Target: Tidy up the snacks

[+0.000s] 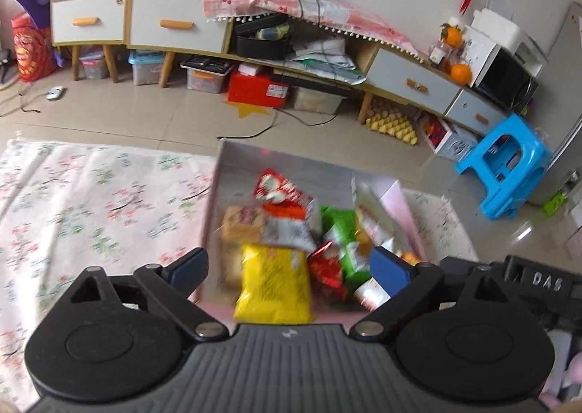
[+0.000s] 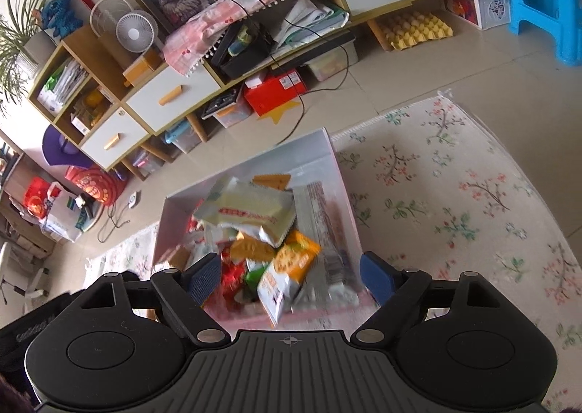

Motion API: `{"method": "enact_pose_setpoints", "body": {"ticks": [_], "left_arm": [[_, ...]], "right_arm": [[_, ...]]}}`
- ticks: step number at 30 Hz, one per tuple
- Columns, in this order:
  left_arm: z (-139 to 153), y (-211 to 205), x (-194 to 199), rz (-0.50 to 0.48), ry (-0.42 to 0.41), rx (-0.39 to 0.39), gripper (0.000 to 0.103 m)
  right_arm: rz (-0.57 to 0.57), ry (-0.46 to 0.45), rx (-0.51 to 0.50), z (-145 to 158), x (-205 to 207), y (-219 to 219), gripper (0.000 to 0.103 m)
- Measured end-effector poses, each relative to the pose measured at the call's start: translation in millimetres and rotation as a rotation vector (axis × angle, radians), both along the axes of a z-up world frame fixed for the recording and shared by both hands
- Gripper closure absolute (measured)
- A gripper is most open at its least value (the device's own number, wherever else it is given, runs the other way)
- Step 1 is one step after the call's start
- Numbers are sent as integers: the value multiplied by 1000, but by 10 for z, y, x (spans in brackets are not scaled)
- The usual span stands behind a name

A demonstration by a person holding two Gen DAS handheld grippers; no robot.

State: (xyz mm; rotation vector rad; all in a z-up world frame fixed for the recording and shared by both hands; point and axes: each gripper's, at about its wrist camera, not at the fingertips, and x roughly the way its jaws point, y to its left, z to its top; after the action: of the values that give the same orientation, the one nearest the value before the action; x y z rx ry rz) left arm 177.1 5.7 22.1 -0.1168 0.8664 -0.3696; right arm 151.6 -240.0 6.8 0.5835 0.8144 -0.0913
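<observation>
Both the left gripper and right gripper hang spread and empty over the box, snack packets heaped inside at twelve o'clock; whether sorting is starting or finished, I cannot tell.

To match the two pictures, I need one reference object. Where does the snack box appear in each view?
Left wrist view: the snack box sits at centre, slightly right, beyond the open left gripper.
Right wrist view: the box is at centre, ahead of the open right gripper.
Shared landmark: the red box under the cabinet.
</observation>
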Motion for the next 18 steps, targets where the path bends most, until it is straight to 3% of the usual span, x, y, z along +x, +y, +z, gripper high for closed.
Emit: {"method": "enact_pose_setpoints", "body": {"ticks": [7,18], "left_arm": [[41,174,-295,32,12,53,0],[38,365,-742,48,39,92,0]], "right_arm": [[2,32,-37,45,-273,72,17],[46,70,-89,78,-751,278,17]]}}
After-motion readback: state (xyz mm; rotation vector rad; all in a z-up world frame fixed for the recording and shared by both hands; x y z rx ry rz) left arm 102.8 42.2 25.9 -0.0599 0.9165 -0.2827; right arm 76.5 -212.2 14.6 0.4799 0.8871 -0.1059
